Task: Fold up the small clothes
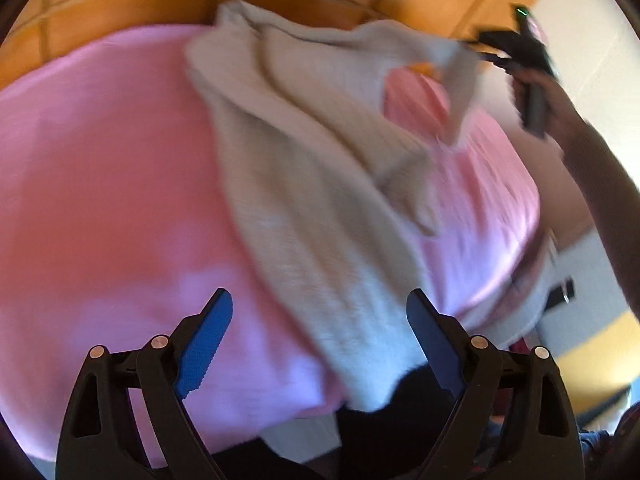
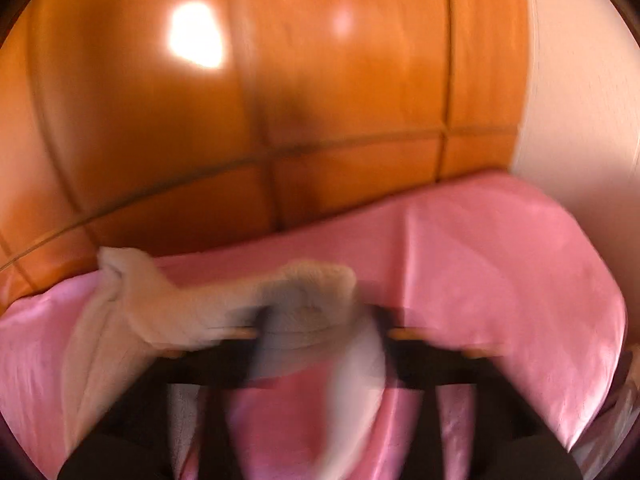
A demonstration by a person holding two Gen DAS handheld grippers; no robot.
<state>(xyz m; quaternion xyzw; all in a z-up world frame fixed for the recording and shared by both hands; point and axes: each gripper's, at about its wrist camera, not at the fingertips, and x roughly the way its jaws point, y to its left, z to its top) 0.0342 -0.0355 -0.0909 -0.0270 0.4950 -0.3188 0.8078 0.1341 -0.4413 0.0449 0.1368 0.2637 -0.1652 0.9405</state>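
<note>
One cream sweater [image 1: 312, 168] lies unfolded across pink bed [image 1: 100, 168]; left gripper [image 1: 320, 340] jaws open, empty, right gripper [image 1: 486, 54] blurred at lifted sleeve, grip unclear; next: fold sleeve inward.

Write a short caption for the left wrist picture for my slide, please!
Left gripper open above a cream knitted top on a pink bedsheet, its far corner lifted beside the right gripper.
</note>
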